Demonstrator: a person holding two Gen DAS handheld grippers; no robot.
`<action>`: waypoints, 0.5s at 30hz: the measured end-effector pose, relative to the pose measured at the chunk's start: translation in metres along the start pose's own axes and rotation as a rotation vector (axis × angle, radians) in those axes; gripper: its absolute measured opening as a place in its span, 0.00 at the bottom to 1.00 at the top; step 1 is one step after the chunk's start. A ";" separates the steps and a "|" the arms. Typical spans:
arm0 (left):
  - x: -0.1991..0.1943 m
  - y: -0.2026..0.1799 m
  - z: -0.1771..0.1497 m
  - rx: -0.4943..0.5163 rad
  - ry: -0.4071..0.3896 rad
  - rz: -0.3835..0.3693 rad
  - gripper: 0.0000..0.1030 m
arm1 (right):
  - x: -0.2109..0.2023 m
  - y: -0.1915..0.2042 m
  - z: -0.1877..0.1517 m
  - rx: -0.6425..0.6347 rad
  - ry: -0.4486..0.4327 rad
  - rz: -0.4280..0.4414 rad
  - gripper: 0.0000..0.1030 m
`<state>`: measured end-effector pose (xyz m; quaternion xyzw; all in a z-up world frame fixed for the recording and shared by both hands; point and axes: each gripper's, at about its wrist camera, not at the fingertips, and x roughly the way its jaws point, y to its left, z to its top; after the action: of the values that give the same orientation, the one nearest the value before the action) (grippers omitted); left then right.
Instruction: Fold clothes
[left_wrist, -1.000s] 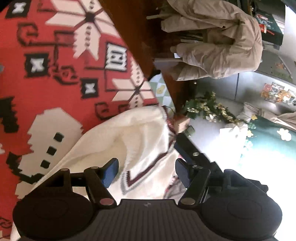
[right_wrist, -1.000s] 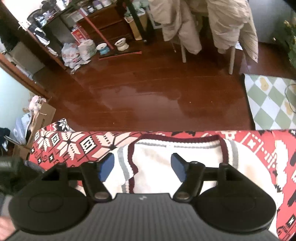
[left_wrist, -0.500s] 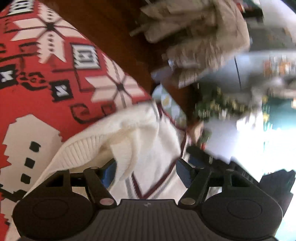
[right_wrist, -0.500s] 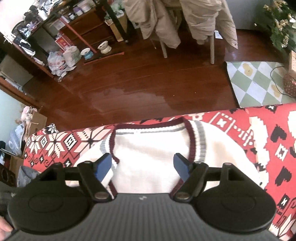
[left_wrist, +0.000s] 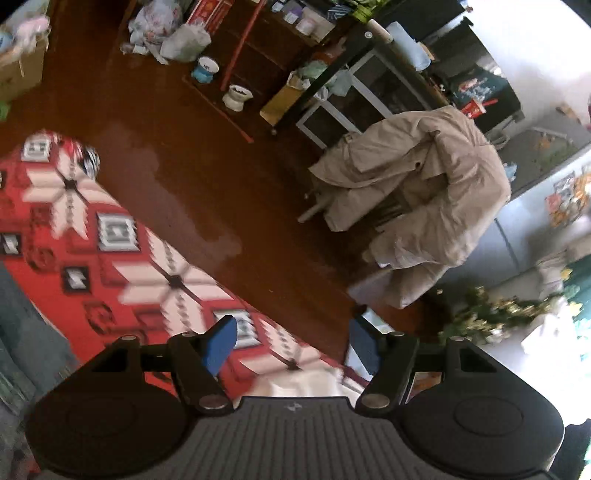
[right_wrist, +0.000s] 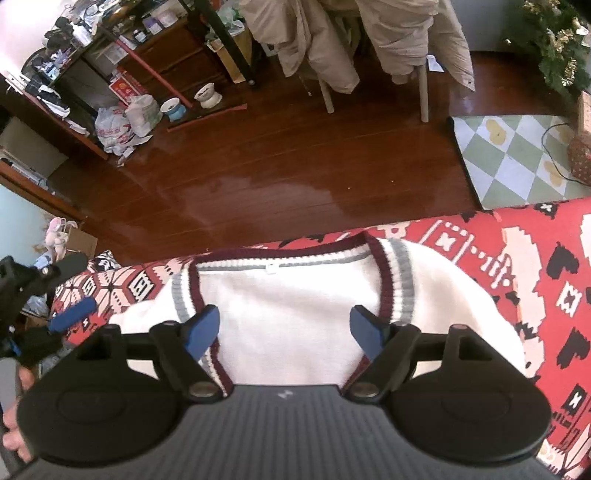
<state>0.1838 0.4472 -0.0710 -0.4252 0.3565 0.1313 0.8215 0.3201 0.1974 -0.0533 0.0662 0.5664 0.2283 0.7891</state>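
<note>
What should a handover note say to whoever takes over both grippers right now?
Left gripper: open, empty, off the sweater's left side.
Right gripper: fingers opening, over the sweater, not pressing on it.
Sweater: white, maroon and grey trim, flat on the red patterned blanket, neckline toward the floor side.
Done: at least its left sleeve looks tucked in; the rest is hidden behind the right gripper.
Left: probably fold the body over and smooth it.
</note>
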 end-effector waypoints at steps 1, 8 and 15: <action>0.001 0.004 0.003 -0.013 0.014 -0.008 0.64 | 0.001 0.002 0.000 -0.002 0.000 0.003 0.79; 0.006 0.056 -0.009 -0.339 0.230 -0.177 0.64 | 0.002 0.013 0.003 -0.011 -0.002 0.025 0.81; 0.016 0.068 -0.027 -0.429 0.337 -0.264 0.67 | 0.004 0.013 0.000 -0.010 0.009 0.023 0.81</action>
<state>0.1470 0.4654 -0.1343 -0.6475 0.3937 0.0233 0.6521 0.3175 0.2106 -0.0524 0.0679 0.5680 0.2407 0.7841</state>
